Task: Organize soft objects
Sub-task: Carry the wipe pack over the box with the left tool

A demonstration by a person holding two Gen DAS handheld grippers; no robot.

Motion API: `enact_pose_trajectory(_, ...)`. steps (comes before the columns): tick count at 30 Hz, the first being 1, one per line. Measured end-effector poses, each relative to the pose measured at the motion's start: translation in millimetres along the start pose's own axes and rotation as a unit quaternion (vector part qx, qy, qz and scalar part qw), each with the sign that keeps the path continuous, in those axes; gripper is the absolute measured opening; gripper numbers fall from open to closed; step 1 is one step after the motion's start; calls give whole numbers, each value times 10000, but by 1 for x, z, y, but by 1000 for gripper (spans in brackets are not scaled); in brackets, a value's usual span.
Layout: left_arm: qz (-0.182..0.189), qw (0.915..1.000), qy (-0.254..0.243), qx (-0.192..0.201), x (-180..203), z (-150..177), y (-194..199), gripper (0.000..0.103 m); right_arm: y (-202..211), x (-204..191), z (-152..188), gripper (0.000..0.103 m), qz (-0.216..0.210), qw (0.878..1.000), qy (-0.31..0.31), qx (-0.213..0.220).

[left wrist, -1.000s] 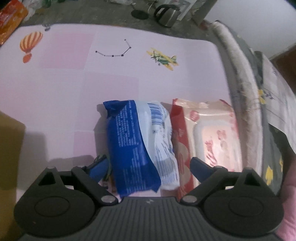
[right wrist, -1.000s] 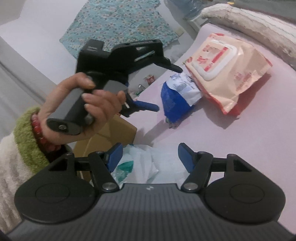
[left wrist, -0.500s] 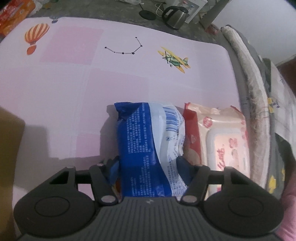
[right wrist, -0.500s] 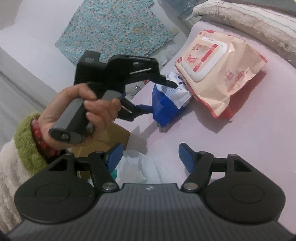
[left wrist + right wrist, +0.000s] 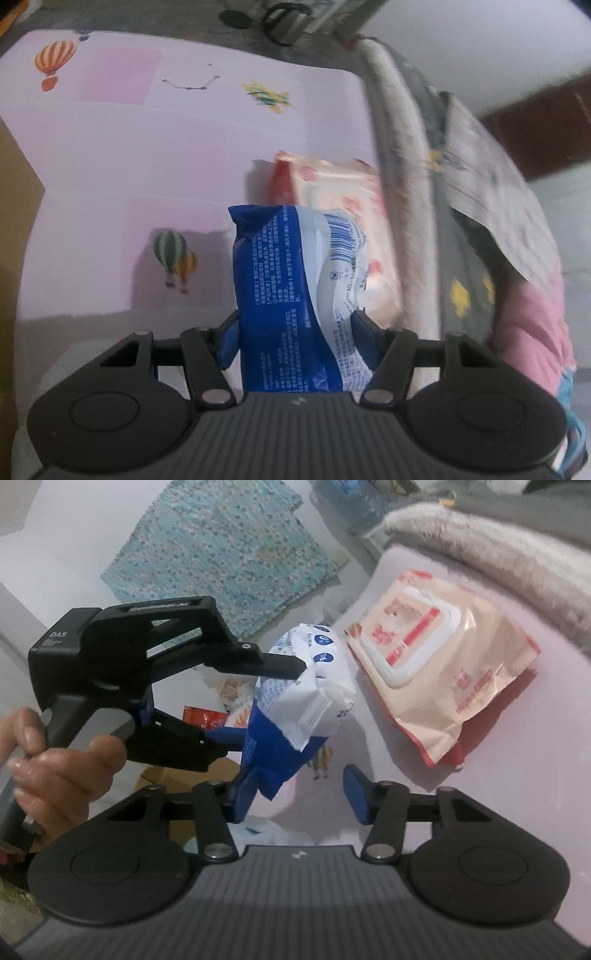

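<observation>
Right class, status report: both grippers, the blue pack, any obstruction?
Left gripper clamped on blue-and-white tissue pack, lifted off pink mat. Right gripper closing, nothing held. Wet-wipes pack alongside, not blocking.

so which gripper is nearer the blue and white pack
Left. The left gripper is clamped on the blue and white pack, lifted off the pink mat. The right gripper, closing with nothing between its fingers, sits just below it.

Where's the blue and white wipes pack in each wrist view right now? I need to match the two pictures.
Left wrist: blue and white pack sits centre-low, clamped in the left gripper.
Right wrist: same pack is centre-left, lifted off the pink mat.
Shared landmark: the peach wipes pack, lying on the mat beyond it.
</observation>
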State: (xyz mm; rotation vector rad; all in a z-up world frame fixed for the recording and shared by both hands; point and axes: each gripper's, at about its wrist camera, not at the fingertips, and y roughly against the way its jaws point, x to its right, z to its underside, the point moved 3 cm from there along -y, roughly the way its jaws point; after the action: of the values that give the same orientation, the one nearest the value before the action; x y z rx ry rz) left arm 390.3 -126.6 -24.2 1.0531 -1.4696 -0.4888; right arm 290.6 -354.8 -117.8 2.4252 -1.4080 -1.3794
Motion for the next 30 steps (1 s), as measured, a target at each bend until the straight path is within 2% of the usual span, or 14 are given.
enact_pose_trajectory(4,305,9993,-205,44,10,24,34,62,33,-29,4,39,-204,9992,270,208)
enact_pose_trajectory(8,578,9974,-337,286,7,51,82,62,62,-65,14,37,-468,9969,539,316)
enact_pose_trajectory(12,833,9941,-269,633,-15,84,135,61,78,-111,32,37,-875,9922,869,176)
enact_pose_trajectory(15,934,9908,-44,975,-47,111,174,61,80,-142,49,39,-1205,9868,1084,-38)
enact_pose_trajectory(20,873,9813,585,1613,-119,159,232,62,64,-197,84,39,-1729,9721,1468,-598)
enact_pose_trajectory(24,780,9687,1321,1950,-188,187,259,62,34,-237,116,39,-2000,9567,1667,-1303)
enact_pose_trajectory(27,710,9570,1948,2030,-233,199,259,61,6,-256,135,39,-1922,9482,1768,-1811)
enact_pose_trajectory(30,705,9525,2240,1937,-263,203,248,61,-13,-264,154,39,-1652,9439,1837,-2193)
